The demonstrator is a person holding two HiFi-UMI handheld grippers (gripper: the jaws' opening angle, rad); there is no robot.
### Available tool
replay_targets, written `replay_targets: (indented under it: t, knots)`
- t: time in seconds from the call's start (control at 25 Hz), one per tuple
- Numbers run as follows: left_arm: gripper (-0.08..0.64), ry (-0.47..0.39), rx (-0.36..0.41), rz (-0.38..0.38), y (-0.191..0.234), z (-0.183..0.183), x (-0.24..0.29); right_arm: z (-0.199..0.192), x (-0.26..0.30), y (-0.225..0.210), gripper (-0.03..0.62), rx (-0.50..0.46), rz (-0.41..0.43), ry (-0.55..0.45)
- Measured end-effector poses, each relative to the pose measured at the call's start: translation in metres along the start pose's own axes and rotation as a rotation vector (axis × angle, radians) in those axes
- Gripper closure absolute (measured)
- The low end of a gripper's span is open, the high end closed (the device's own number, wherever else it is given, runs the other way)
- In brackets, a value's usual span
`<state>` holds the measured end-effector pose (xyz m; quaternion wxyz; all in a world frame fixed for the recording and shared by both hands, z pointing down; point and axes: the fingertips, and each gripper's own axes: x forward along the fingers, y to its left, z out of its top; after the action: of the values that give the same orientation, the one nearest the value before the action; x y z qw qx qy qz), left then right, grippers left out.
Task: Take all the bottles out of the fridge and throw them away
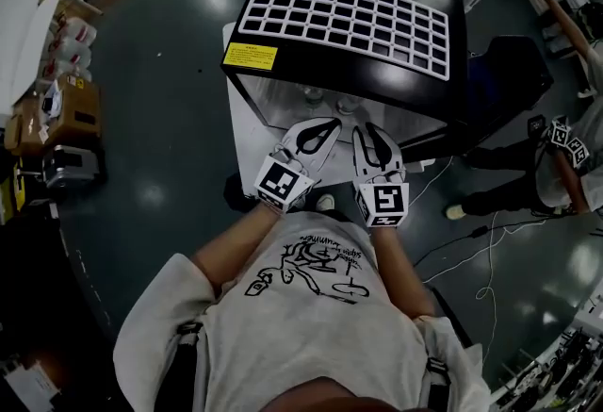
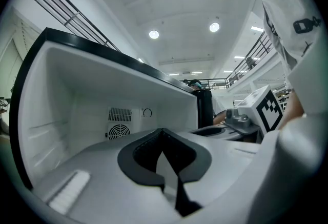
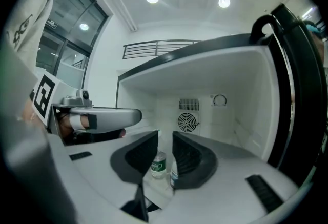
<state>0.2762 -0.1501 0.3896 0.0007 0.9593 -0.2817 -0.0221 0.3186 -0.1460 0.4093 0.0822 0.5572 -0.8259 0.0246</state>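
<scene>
A small clear plastic bottle with a green label [image 3: 159, 165] and a second clear bottle [image 3: 174, 172] stand inside the open black fridge with white walls [image 3: 241, 115]. None is out yet. The right gripper [image 3: 165, 137] has its fingers a little apart and empty, so it should reach in next. The left gripper [image 2: 164, 135] has its fingers together and empty. The print on the labels and on the yellow sticker [image 1: 250, 55] is too small to read.

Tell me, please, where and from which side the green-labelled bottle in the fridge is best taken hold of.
I would grip the green-labelled bottle round its labelled body, coming level through the open front of the fridge: it stands upright, and a second bottle stands close beside it.
</scene>
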Motion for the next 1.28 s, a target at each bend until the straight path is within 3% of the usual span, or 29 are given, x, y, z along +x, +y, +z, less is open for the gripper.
replay_targets:
  t: [1.28]
  knots:
    - [0.554, 0.057, 0.024, 0.038, 0.023, -0.037, 0.030, -0.034, 0.033, -0.027, 0.488, 0.005, -0.039, 0.033]
